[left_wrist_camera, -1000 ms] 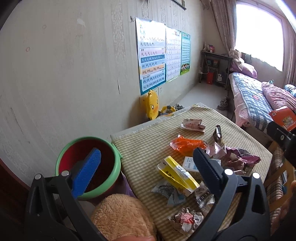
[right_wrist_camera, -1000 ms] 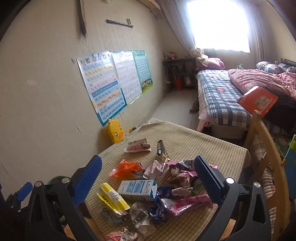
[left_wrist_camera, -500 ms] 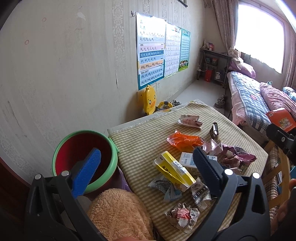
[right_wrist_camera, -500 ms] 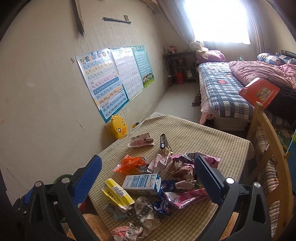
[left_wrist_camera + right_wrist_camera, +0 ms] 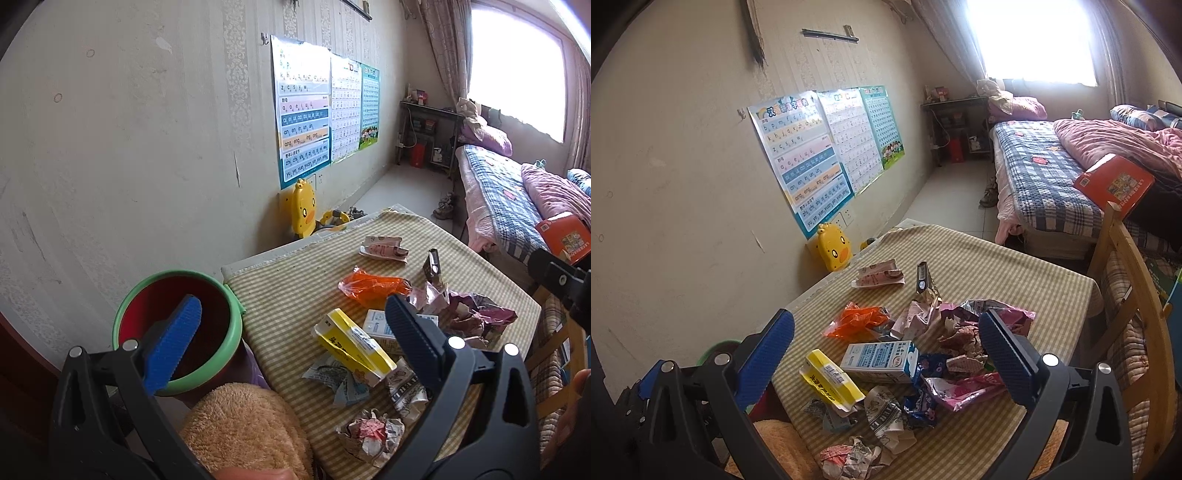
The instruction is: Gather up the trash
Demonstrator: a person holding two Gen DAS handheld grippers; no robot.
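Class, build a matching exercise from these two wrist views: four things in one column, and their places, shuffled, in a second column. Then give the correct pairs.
Things
1. yellow carton
2. orange wrapper
3. green-rimmed bucket
4. red book

Places
A. on the bed
B. beside the table's left edge, below the tabletop
C. on the tablecloth, in front of the blue-and-white milk carton
D. on the tablecloth, behind the milk carton

Pairs: 1-C, 2-D, 3-B, 4-A
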